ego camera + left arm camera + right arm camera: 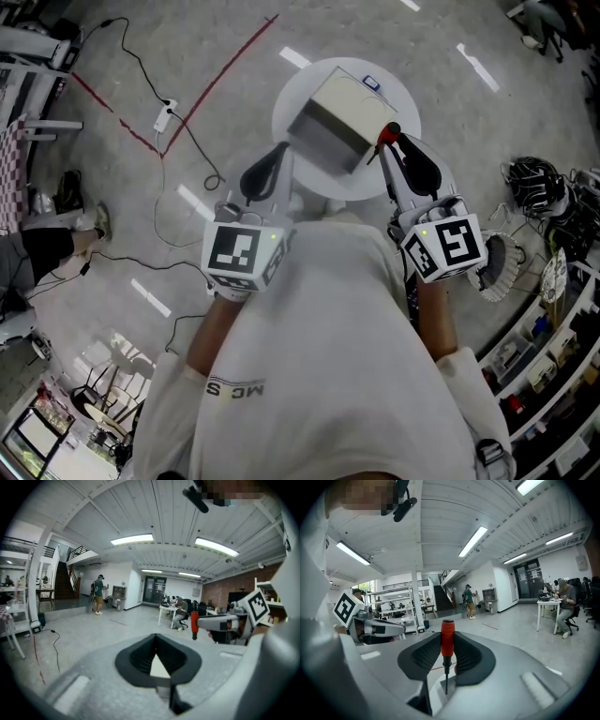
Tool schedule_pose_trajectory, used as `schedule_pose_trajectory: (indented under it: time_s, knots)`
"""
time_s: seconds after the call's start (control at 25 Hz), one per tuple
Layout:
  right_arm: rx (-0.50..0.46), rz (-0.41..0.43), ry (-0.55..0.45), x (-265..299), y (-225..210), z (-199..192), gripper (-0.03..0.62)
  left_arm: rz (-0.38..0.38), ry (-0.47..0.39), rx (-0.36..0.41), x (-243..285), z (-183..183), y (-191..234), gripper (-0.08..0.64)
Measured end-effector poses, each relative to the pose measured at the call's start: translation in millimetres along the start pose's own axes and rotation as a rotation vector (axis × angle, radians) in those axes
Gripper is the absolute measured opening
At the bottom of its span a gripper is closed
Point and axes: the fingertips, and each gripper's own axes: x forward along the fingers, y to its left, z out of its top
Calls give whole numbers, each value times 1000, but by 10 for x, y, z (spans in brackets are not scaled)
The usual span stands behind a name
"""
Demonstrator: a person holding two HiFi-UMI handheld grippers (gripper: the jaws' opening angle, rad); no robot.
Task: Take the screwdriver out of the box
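In the head view a cardboard box (352, 108) sits on a round white table (295, 112). My right gripper (396, 142) is at the box's right edge, shut on the red-handled screwdriver (387, 134). The right gripper view shows the screwdriver (447, 641) upright between the black pads (468, 656) of my right gripper (448, 635), handle up and thin shaft pointing down. My left gripper (278, 155) hovers at the box's left side. In the left gripper view my left gripper (156, 639) has its tips together with nothing in them. The screwdriver (195, 626) shows far right there.
Cables (187, 131) and a power strip (164, 117) lie on the grey floor left of the table, beside a red tape line (225, 75). Shelves (562, 337) and a dark helmet-like thing (534, 183) crowd the right. People and desks (171, 613) stand far off.
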Motion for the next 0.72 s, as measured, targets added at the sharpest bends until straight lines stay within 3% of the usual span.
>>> schedule_pose_trajectory:
  time_s: [0.72]
  knots:
    - [12,8,-7,-52,-57,-5,84,-1,-2,-1,41,6,-89,2]
